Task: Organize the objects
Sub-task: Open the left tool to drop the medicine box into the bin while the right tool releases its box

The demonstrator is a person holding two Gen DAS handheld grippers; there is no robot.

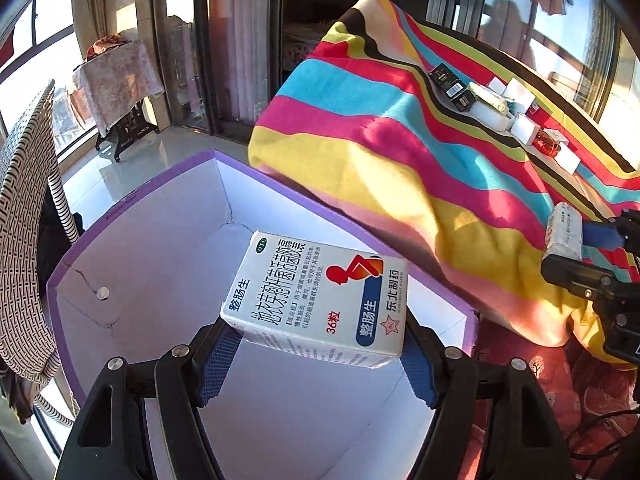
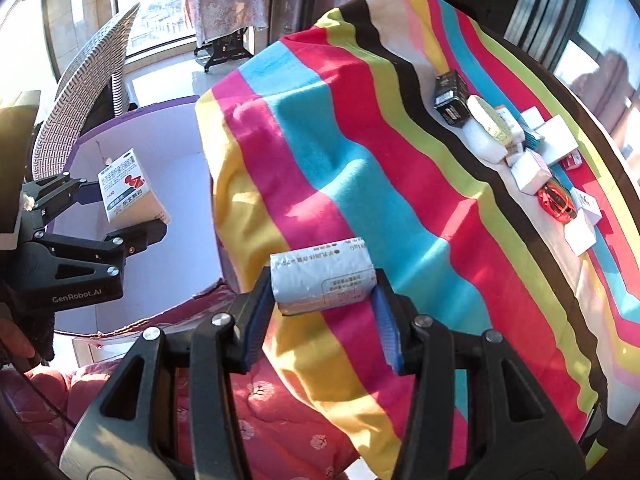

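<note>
1. Striped blanket [image 2: 360, 160]: large, soft, draped over a raised surface; taken as the landmark.
2. Purple-rimmed box [image 1: 132, 200]: open, white inside, just beside the blanket's hanging edge, lower down. Walls creased; judged thin card, easily dented.
3. Medicine carton [image 1: 320, 292]: clamped by its two narrow ends in the left gripper [image 1: 320, 344], jaws roughly half open, held above the box interior. Judged light, stiff, crushable; end grip suitable.
4. Wrapped tissue pack [image 2: 322, 276]: pinched across its short ends by the right gripper [image 2: 324, 312], jaws narrower, over the blanket's near edge. Judged light, soft, slippery film.
5. Remaining small boxes [image 2: 528, 168]: clustered on the blanket's far side, untouched.
</note>
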